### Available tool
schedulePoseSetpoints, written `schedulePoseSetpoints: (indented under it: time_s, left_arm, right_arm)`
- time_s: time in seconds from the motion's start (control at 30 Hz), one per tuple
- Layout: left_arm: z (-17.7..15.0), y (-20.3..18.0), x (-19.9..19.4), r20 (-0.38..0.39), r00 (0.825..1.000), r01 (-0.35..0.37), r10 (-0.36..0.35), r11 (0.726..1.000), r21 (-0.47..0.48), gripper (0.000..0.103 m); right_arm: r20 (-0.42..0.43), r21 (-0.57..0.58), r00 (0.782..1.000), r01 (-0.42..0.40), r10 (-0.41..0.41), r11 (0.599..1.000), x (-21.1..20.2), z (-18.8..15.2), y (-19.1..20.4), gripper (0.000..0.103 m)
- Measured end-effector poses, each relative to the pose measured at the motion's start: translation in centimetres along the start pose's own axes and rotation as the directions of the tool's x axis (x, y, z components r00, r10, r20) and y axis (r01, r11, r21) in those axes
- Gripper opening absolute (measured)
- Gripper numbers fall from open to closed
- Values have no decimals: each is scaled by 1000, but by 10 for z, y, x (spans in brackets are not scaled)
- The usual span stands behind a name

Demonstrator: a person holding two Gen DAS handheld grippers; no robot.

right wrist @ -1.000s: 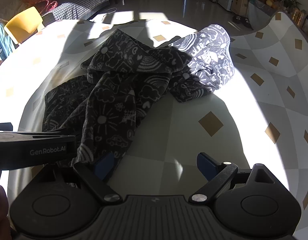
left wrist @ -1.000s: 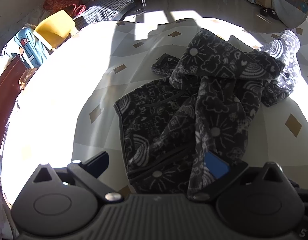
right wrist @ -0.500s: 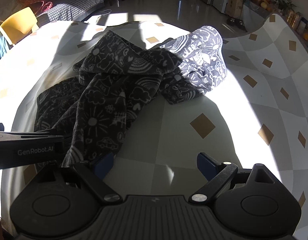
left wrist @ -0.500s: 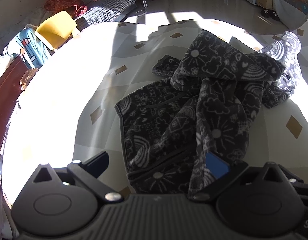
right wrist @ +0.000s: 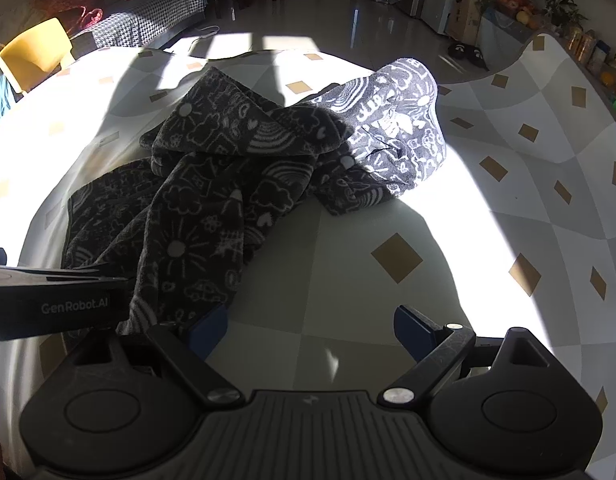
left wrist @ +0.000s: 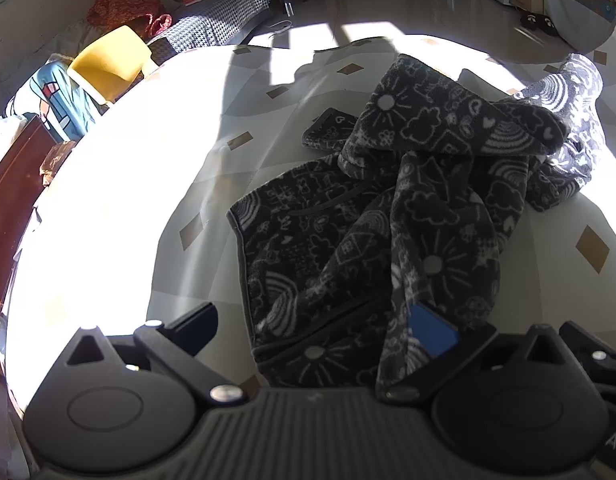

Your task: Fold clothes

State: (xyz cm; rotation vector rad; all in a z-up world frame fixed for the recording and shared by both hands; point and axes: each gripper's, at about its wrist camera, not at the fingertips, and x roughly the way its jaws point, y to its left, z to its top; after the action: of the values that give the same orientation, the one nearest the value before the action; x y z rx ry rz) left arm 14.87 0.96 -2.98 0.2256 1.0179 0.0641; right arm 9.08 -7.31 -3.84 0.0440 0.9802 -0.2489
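Note:
A dark fleece garment (left wrist: 428, 208) with white doodle print lies crumpled on the table (left wrist: 267, 120), which has a pale cloth with brown diamonds. My left gripper (left wrist: 314, 328) is open and hovers over the garment's near hem; the fabric lies between its spread fingers, and the blue right pad (left wrist: 434, 334) is over the cloth. In the right wrist view the garment (right wrist: 211, 200) sits to the left, its far part sunlit. My right gripper (right wrist: 312, 332) is open over bare table (right wrist: 348, 300), its left finger (right wrist: 209, 332) at the garment's edge. The left gripper's body (right wrist: 55, 304) shows at the left.
A yellow chair (left wrist: 107, 60) and a sofa with a checked cover (left wrist: 215, 20) stand beyond the table's far left. Dark wooden furniture (left wrist: 7, 192) is at the left edge. The cloth rises in a raised fold (right wrist: 548, 80) at the far right. Strong sun glares on the table's left.

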Motion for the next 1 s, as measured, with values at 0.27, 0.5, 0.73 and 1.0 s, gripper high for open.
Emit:
schedulePoseSetpoints:
  time_s: [0.27,0.5,0.73,1.0]
  left_arm:
    - [-2,-12,-3,21,1000,-13,13,999,32,103]
    - [-1,-21,-8,43,999,10,-12,998,60,103]
    - [-2,-20,-9,48,999,13,-16,998,61,103]
    - [-2,-19,-12,54,998,20,-24,998,65,103]
  right_arm:
    - [22,-20,999,28,-27,999,-7,-2,-7,90]
    - [26,-22,999,46,-46,999,-6,-2,-15,90]
    - [46,-7,997,63,-63,998,-7,3,-23,90]
    - [61,16,995,77,-78,997,-8,9,-32,90]
